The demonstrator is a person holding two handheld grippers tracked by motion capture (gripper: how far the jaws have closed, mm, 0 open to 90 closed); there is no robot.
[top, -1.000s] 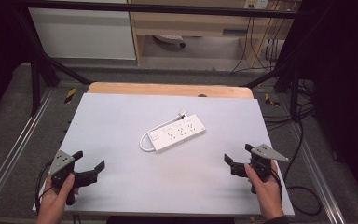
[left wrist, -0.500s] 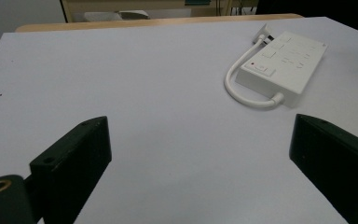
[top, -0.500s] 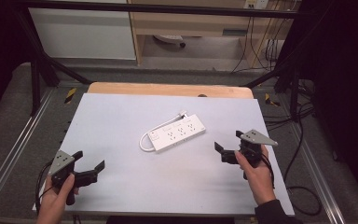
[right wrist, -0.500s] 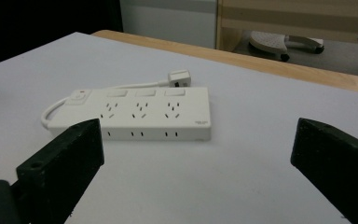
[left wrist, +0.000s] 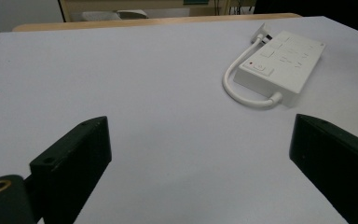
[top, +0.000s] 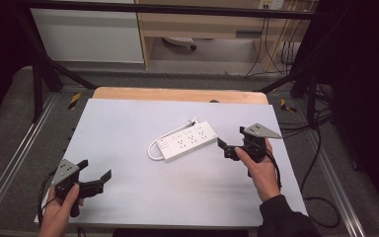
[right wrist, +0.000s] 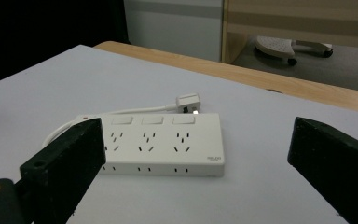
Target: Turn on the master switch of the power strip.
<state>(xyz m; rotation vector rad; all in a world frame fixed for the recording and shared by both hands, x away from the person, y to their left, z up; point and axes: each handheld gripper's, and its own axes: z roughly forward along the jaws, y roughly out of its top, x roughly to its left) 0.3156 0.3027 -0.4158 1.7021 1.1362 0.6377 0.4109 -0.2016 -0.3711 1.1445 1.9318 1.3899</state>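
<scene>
One white power strip lies flat mid-table, its short cord looped along one side to the plug. Right gripper sits just beside the strip's end, jaws wide, not touching; in the right gripper view the strip lies between the jaws, ahead of them. Counted: three switches, three socket groups on top. Small grey mark on the strip's corner, unreadable. Left gripper is well apart from the strip, jaws wide, holding nothing. White table.
</scene>
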